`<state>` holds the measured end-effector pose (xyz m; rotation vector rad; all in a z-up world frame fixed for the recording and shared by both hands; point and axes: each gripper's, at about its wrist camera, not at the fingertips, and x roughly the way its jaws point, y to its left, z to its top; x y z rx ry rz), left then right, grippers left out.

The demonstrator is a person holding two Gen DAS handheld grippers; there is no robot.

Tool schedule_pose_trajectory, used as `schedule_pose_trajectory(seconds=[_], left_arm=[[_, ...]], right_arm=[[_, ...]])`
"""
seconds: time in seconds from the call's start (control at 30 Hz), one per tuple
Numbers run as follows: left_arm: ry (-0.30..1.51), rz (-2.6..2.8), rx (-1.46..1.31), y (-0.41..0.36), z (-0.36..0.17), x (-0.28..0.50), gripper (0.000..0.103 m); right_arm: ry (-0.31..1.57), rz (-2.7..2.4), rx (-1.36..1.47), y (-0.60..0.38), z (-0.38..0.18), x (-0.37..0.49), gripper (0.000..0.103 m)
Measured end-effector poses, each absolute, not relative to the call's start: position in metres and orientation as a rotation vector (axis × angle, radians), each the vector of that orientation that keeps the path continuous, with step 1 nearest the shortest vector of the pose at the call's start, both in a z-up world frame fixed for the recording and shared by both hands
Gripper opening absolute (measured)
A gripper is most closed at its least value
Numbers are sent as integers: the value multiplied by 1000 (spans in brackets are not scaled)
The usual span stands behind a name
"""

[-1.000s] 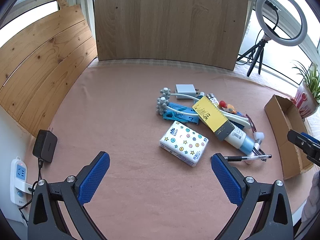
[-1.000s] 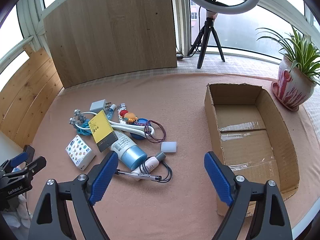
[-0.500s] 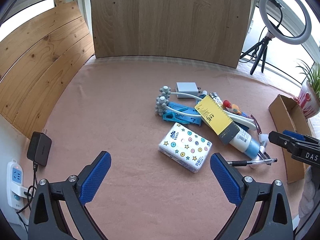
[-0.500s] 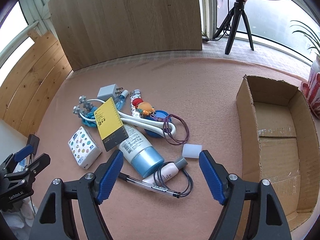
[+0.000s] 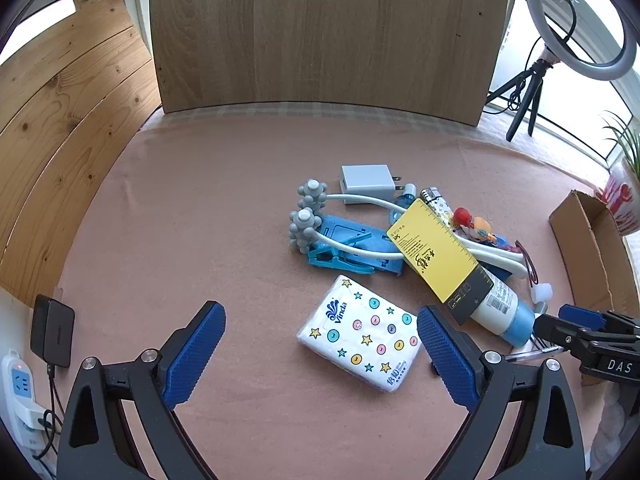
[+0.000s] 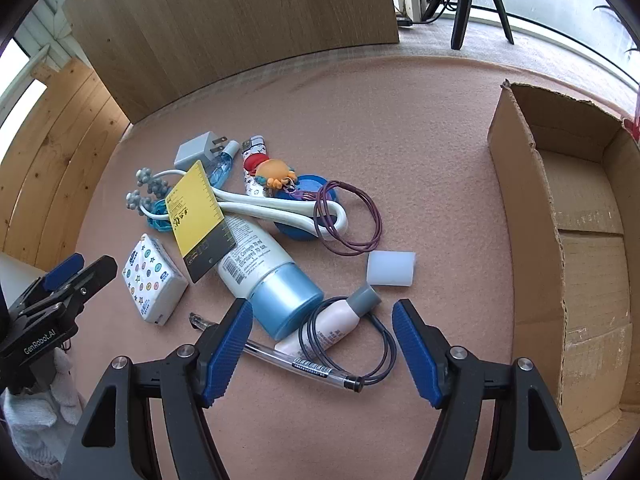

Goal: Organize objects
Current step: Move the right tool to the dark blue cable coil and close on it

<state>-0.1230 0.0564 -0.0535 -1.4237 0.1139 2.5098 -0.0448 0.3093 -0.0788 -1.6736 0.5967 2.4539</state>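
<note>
A pile of small objects lies on the pink mat. My left gripper is open, just short of a star-patterned tissue pack, which also shows in the right wrist view. My right gripper is open over a small pink bottle with a grey cap, a dark hair tie and a clear pen. A blue-capped white tube lies under a yellow card. An open cardboard box stands at the right, empty.
The pile also holds a white charger, a blue clip, a white massager, a purple hair band, an orange toy and a white block. A power strip sits at the left. Wooden boards stand behind.
Both grippers have moved forward and down toward the pile. The right one now straddles the pink bottle and pen. The left one is closer to the tissue pack.
</note>
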Motion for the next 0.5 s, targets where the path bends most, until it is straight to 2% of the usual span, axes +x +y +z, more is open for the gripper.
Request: schedule_pose_trajectory(seconds=[0.23, 0.5], left_arm=[[120, 2481, -1406, 67, -52, -119, 98], [108, 2483, -1409, 62, -52, -113, 98]], right_arm=[[759, 2403, -1663, 323, -95, -49, 69], [753, 2399, -1755, 313, -98, -53, 68]])
